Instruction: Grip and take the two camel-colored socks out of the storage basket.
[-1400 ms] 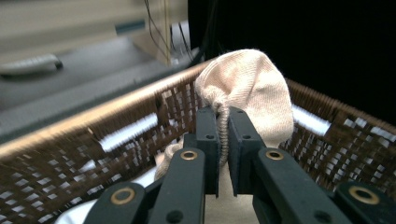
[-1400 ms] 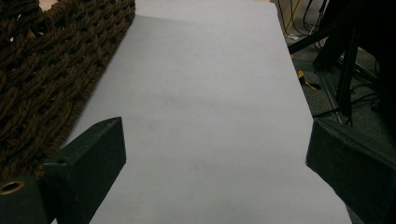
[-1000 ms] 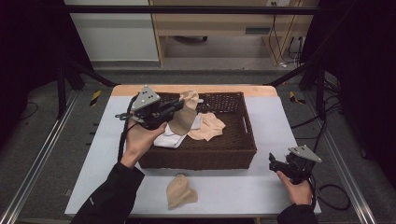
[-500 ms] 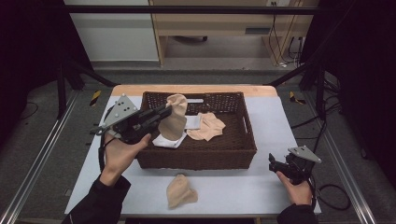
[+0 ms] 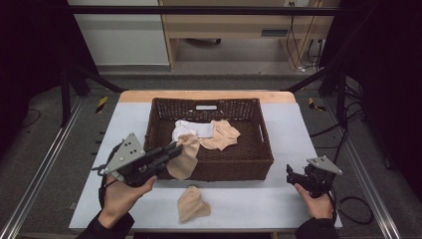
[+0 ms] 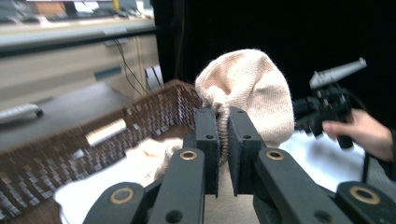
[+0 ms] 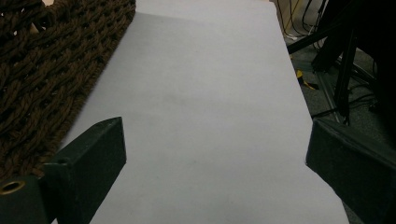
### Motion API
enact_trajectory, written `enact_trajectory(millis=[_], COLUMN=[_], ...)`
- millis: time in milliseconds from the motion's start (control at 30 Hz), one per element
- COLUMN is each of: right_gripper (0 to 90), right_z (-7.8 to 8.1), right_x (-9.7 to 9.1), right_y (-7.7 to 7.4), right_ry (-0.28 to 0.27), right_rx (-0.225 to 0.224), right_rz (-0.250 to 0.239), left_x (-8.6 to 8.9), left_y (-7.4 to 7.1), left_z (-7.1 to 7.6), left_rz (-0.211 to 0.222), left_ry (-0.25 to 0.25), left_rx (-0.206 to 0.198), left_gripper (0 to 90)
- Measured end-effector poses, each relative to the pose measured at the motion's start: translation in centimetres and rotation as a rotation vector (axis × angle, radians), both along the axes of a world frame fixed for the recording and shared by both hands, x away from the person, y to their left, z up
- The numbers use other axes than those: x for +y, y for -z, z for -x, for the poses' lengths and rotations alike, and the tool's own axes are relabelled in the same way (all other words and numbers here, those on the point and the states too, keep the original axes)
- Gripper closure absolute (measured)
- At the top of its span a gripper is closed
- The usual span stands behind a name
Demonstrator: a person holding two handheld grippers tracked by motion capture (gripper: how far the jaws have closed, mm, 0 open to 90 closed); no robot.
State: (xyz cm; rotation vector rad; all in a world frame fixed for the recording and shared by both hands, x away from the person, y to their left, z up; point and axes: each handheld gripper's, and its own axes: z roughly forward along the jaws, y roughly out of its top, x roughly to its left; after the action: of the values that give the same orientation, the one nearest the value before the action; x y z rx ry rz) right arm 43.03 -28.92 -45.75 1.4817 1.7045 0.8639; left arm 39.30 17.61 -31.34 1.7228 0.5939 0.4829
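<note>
Since a second ago our left tongs, clamped on a beige sock, have crossed the basket's front rim, where it may snag; right tongs gape empty.

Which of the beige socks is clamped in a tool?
The beige sock hanging over the basket's front wall, pinched by the left tool; the others lie loose.

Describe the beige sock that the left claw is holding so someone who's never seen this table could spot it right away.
Start at the brown wicker basket in the middle of the white table. At its front left corner, the left claw is shut on a beige knit sock that hangs over the rim. Unlike the beige sock on the table and the clothes inside the basket, it dangles in the air.
</note>
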Motion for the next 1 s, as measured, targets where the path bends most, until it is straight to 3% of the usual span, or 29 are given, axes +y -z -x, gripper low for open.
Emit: enact_trajectory(millis=[167, 400, 633, 833, 1000], right_gripper=[5.3, 5.3, 5.3, 5.3, 5.3], right_z=[0.0, 0.0, 0.0, 0.1, 0.1], right_x=[0.0, 0.0, 0.0, 0.1, 0.1], right_y=[0.0, 0.0, 0.0, 0.1, 0.2], right_ry=[0.001, 0.0, 0.0, 0.0, -0.005], right_rx=[0.0, 0.004, 0.006, 0.006, 0.008], right_rz=[0.001, -0.001, -0.003, -0.005, 0.001], left_x=[-0.3, -0.6, -1.7, -2.9, -3.2], left_y=[2.7, 6.3, 9.5, 12.1, 13.7], left_z=[0.4, 0.2, -0.2, -1.1, -1.7], left_rz=[-0.062, -0.105, -0.179, -0.247, -0.252], left_ry=[0.01, 0.02, 0.043, 0.049, 0.04], left_rx=[0.048, 0.136, 0.225, 0.269, 0.303], left_gripper=[83.4, 83.4, 82.8, 81.4, 74.5])
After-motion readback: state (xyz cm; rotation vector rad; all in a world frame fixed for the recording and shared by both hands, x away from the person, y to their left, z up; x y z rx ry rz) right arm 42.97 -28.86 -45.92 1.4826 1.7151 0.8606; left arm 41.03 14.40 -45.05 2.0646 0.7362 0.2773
